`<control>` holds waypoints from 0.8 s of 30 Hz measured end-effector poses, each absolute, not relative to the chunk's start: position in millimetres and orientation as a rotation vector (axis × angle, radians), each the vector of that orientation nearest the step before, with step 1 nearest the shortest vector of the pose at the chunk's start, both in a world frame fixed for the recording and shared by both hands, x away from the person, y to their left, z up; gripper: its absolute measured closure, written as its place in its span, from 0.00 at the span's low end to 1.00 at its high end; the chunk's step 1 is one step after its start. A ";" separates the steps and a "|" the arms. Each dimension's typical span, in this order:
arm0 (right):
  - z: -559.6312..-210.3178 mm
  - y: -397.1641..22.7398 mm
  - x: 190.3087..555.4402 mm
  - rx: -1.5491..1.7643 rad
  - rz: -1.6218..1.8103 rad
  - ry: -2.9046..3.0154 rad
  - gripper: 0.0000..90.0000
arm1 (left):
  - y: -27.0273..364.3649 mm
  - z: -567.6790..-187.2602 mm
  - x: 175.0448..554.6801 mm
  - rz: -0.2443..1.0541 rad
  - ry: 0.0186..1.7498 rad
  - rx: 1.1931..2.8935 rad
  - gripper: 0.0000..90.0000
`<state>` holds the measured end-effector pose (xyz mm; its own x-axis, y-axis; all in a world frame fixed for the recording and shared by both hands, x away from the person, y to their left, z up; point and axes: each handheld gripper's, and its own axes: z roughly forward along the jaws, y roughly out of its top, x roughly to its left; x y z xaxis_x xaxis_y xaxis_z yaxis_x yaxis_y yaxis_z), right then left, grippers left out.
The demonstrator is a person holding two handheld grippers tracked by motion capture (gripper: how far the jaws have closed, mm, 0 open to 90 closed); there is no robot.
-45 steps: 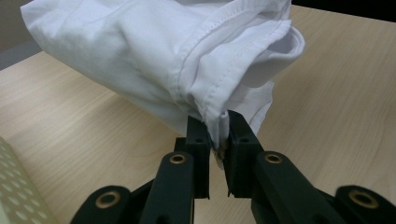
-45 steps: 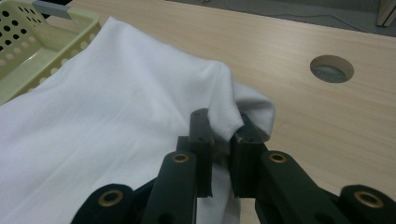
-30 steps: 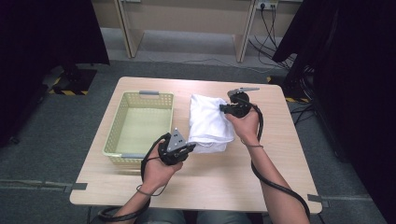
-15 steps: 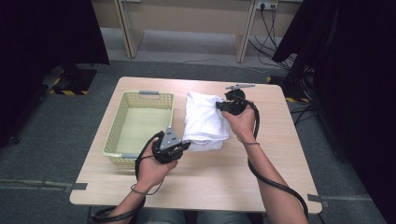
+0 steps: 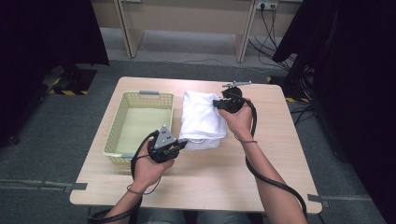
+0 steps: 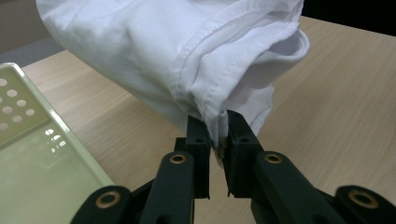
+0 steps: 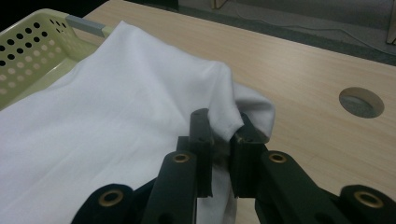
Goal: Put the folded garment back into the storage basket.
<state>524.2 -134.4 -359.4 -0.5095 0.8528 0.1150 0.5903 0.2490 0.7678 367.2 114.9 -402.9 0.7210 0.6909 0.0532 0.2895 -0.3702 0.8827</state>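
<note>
A folded white garment (image 5: pixel 201 119) lies near the middle of a light wooden table (image 5: pixel 261 182), held at two ends by a person working a claw in each hand. The left claw (image 5: pixel 183 144), seen from above at the garment's near end, is clamped on a stitched hem; in the left gripper view (image 6: pixel 217 135) the cloth is pinched between the two black jaws and bunches up above them. The right claw (image 5: pixel 217 103) grips the garment's far right corner, toward the table's far edge; in the right gripper view (image 7: pixel 219 133) a fold of the fabric is caught between its narrow jaws. A pale yellow perforated basket (image 5: pixel 122 122) stands just beside the garment on the table's left side. A round cable hole (image 7: pixel 361 102) is cut into the tabletop near the right claw.
</note>
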 end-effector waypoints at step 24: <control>-348.7 -118.3 528.0 1.302 1.141 2.206 0.90 | 127.5 -396.1 366.3 0.553 0.771 1.940 0.91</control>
<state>528.0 -118.3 -348.7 -0.5245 0.8446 0.1072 0.5754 0.2589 0.7758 366.3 127.5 -396.1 0.6997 0.7119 0.0604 0.2862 -0.3568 0.8892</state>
